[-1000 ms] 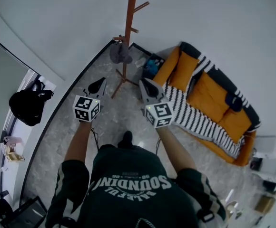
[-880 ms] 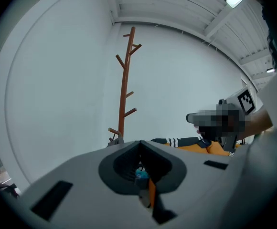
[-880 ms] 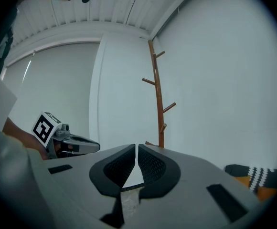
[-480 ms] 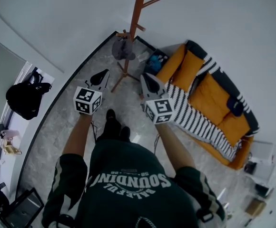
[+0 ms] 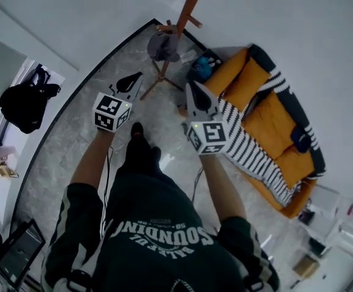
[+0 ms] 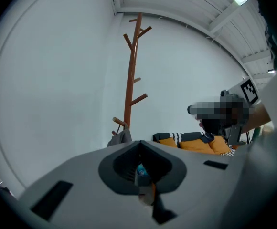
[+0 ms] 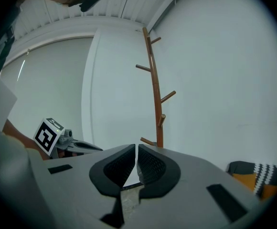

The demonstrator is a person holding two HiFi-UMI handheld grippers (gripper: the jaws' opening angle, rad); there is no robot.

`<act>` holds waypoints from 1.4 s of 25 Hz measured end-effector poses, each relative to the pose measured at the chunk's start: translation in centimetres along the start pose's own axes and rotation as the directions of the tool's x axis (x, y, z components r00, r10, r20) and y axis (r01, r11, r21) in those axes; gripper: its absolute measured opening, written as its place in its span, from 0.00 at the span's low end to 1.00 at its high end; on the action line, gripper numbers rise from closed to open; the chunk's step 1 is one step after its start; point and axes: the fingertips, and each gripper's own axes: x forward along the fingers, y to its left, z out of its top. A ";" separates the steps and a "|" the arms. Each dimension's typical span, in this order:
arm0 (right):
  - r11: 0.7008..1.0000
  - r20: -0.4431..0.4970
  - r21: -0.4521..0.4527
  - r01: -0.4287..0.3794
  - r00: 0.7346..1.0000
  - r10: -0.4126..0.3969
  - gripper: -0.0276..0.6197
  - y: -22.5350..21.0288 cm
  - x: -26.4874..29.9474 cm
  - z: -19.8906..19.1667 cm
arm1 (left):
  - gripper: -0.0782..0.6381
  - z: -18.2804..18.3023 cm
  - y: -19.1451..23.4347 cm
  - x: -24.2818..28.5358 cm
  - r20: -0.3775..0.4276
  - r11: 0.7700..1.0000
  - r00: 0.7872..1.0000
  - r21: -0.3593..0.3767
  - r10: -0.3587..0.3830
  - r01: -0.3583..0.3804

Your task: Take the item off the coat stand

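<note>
Fabric item (image 5: 163, 46), grey, droops from a low peg on the far coat stand (image 5: 190, 8); probably soft and light, so pinch a fold. Left tool (image 5: 131, 79) and right tool (image 5: 193, 92) are both closed, empty.

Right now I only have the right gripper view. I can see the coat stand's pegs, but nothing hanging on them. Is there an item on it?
Observer: Yes. The head view shows a grey item hanging on a low peg of the coat stand, lower than the part of the stand that your view shows.
Operator: Is either gripper at it?
Observer: No. The left gripper and the right gripper both point towards the stand, but neither touches the item.
Operator: Is the left one ready to grab?
Observer: Not yet. The left gripper view shows its jaws together with nothing between them.
</note>
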 end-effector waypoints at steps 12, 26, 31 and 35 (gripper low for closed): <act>0.998 -0.074 0.067 0.002 0.997 0.003 0.05 0.6 0.6 -5.6 | 0.11 -5.1 0.7 2.5 -0.049 1.000 0.998 -0.019 -0.025 0.024; 0.996 -0.129 0.083 0.034 0.991 -0.023 0.05 -0.3 0.3 -8.2 | 0.56 -6.6 3.4 5.0 -0.029 0.996 0.998 -0.066 0.063 -0.065; 0.992 -0.145 0.111 0.058 0.989 -0.042 0.05 -0.8 0.0 -9.2 | 0.56 -7.0 4.5 7.1 -0.045 0.995 0.997 -0.079 0.061 -0.064; 0.992 -0.173 0.113 0.064 0.984 -0.044 0.05 -0.8 -0.2 -10.1 | 0.56 -7.3 5.3 9.1 -0.055 0.995 0.997 -0.079 0.050 -0.054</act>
